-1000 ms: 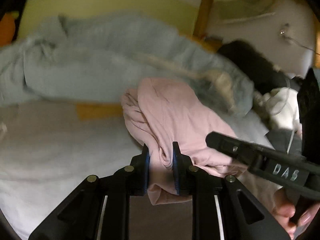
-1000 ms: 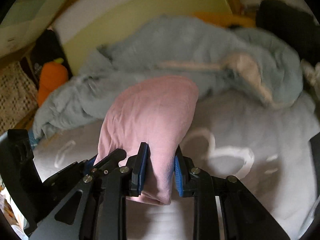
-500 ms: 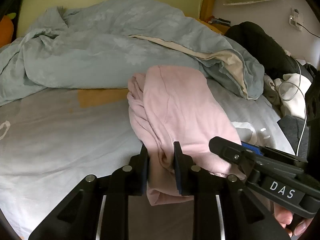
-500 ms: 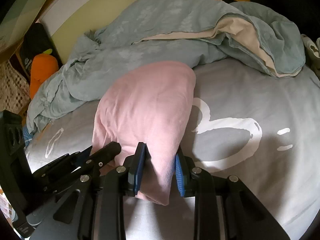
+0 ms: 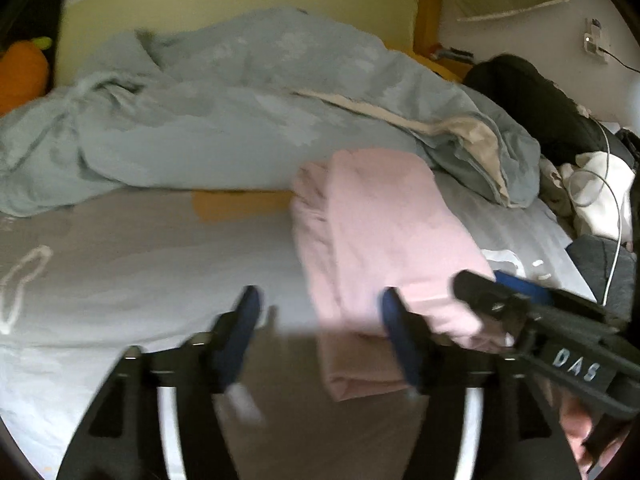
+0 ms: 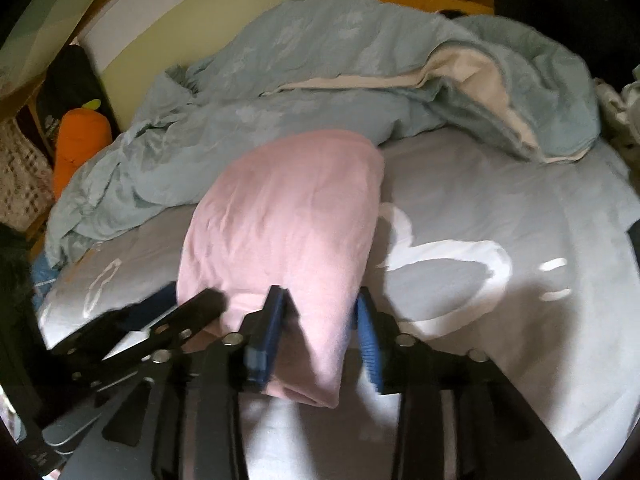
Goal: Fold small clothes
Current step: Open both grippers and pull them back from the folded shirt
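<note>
A folded pink garment [image 5: 384, 232] lies on the grey bedsheet [image 5: 140, 272]. My left gripper [image 5: 320, 312] is at the garment's near end and its jaws are opening. The cloth sits beside the right finger [image 5: 394, 320], and the left pad stands clear of it. My right gripper [image 6: 320, 304] straddles the other near corner of the pink garment [image 6: 288, 216]. Its jaws are opening too, with the cloth lying loose between the blue pads [image 6: 268, 328]. Each gripper shows in the other's view: the right gripper [image 5: 494, 286] and the left gripper [image 6: 188, 300].
A rumpled blue-grey duvet [image 6: 340, 68] fills the back of the bed. An orange carrot plush [image 6: 78, 140] sits at the far left by the headboard. Black and white clothes with a white cable [image 5: 592, 184] pile up at the right edge.
Both grippers' jaws have spread apart and let go of the pink garment, which now rests on the sheet. Neither hand has shifted much.
</note>
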The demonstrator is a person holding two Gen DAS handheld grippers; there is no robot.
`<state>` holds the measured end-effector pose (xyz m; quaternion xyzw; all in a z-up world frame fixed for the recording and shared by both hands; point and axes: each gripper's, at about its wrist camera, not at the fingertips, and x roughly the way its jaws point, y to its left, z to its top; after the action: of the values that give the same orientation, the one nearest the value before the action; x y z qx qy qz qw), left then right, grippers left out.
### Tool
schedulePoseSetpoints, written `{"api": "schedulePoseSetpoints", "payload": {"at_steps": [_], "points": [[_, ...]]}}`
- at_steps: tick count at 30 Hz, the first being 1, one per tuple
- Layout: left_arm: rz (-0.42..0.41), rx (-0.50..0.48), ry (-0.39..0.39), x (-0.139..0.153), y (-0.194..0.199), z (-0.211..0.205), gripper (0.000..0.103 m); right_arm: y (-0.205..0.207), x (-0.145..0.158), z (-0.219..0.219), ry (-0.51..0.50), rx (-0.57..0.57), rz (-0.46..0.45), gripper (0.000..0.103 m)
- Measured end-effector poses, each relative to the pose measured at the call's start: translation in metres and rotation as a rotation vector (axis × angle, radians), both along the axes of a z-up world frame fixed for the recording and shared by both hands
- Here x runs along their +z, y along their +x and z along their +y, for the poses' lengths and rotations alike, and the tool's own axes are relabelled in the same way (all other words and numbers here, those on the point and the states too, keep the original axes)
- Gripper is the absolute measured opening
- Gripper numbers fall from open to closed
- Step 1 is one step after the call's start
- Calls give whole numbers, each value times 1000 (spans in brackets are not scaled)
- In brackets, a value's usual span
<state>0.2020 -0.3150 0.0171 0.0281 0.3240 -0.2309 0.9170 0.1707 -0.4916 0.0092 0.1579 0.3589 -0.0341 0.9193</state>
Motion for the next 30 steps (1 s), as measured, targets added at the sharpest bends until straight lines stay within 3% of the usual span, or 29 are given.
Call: {"api": "schedulePoseSetpoints", "payload": {"at_steps": [2,6,9,12,14,17,20,24,30], "points": [[-50,29,-13,7,-7,14,79,-9,6,3,-48,-27,-28,53],[-203,75,-4,18,-32,40,98,-38,22,20,-171,-93,-122,87],[-294,94,-20,24,-49,62,102,-58,30,35,-234,-161,-220,89],[-317,118,-40,26,-53,82,102,-62,29,49,-329,-208,-225,90],[-321,130,-62,26,-57,93,102,-65,30,54,-339,-200,-235,90],[-342,133,-113,24,-65,107,102,-74,33,62,-348,-174,-283,102],[-384,148,-159,25,-75,116,102,-79,32,57,-316,-184,-304,102],[-409,145,-124,25,-80,108,102,-92,35,52,-295,-234,-361,102],[-446,152,-78,26,-85,101,102,-89,34,55,-309,-224,-346,102]]}}
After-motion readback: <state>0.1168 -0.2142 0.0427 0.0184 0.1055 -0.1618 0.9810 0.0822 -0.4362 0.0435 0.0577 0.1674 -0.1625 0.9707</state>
